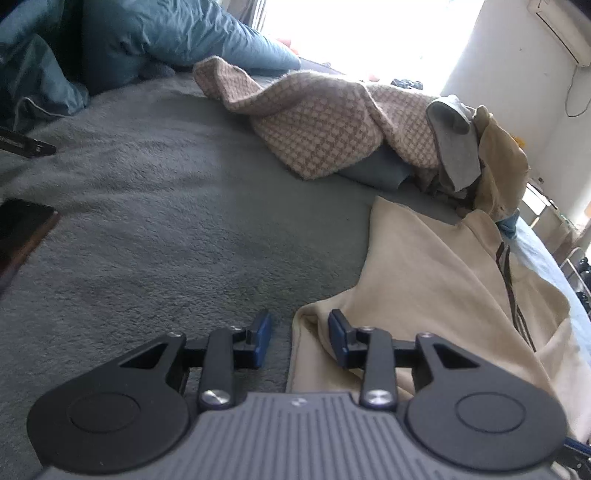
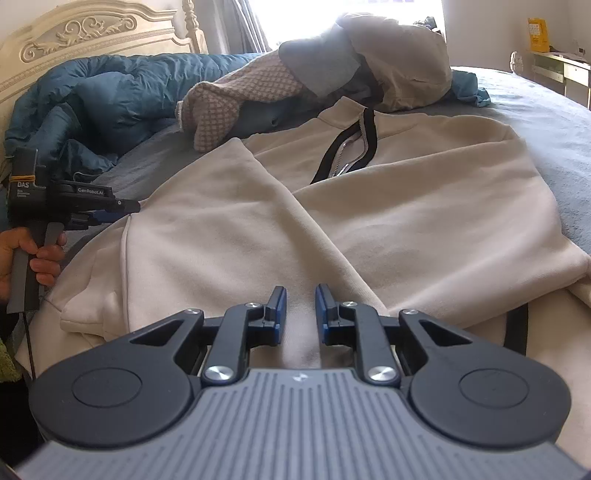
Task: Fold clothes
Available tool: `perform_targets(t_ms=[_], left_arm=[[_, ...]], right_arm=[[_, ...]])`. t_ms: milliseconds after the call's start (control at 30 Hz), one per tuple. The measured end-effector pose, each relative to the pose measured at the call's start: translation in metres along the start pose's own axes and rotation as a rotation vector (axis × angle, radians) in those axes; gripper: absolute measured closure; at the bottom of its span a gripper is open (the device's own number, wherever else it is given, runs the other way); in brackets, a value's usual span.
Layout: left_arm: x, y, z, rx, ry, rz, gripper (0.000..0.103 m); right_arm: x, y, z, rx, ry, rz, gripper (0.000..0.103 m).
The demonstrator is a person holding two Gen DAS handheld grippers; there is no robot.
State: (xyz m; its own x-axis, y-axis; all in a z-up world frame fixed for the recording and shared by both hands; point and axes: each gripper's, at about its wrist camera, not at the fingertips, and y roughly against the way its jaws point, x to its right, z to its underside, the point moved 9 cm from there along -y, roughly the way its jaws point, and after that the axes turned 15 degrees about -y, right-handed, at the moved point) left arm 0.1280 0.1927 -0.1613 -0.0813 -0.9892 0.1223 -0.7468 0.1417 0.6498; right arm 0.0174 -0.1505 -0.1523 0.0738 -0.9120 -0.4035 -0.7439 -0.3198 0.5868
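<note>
A cream zip-neck sweatshirt (image 2: 406,206) lies spread on the grey bedcover (image 1: 166,221), its black-trimmed zipper (image 2: 347,155) toward the far side. In the left wrist view the sweatshirt (image 1: 436,280) fills the lower right. My left gripper (image 1: 300,330) is low at its left edge, open: the hem sits between the jaws, with the right pad on the cloth and the left pad over bare bedcover. The right wrist view shows the left gripper (image 2: 110,214) at far left, held by a person's hand (image 2: 33,258). My right gripper (image 2: 300,308) is shut on a raised fold of the sweatshirt near its front edge.
A beige checked blanket (image 1: 332,122) and a heap of grey and tan clothes (image 2: 388,55) lie beyond the sweatshirt. A blue duvet (image 2: 110,96) is bunched against the carved headboard (image 2: 85,33). A dark flat object (image 1: 18,236) rests at the left. A desk (image 2: 561,70) stands far right.
</note>
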Motion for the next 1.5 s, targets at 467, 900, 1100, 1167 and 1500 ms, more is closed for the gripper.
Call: perform_targets(t_ms=[467,900,1100,1167,1500], left_arm=[[0.07,0.055,-0.027,0.083,-0.165,0.021,0.059],[0.16,0.074,0.014,0.08,-0.386,0.195,0.051],[0.176,0.056,0.058,-0.044,-0.508,0.155,0.051],[0.178,0.067,0.056,-0.02,-0.526,0.143,0.049],[0.196,0.08,0.078,-0.043,-0.603,0.178,0.041]], right_arm=[[-0.006,0.023,-0.009,0.057,0.016,-0.011,0.087],[0.022,0.086,0.005,0.062,-0.008,0.001,0.087],[0.029,0.066,0.037,-0.044,0.0,0.006,0.087],[0.026,0.074,0.033,-0.028,0.005,-0.005,0.086],[0.021,0.083,0.056,-0.09,0.091,-0.016,0.086]])
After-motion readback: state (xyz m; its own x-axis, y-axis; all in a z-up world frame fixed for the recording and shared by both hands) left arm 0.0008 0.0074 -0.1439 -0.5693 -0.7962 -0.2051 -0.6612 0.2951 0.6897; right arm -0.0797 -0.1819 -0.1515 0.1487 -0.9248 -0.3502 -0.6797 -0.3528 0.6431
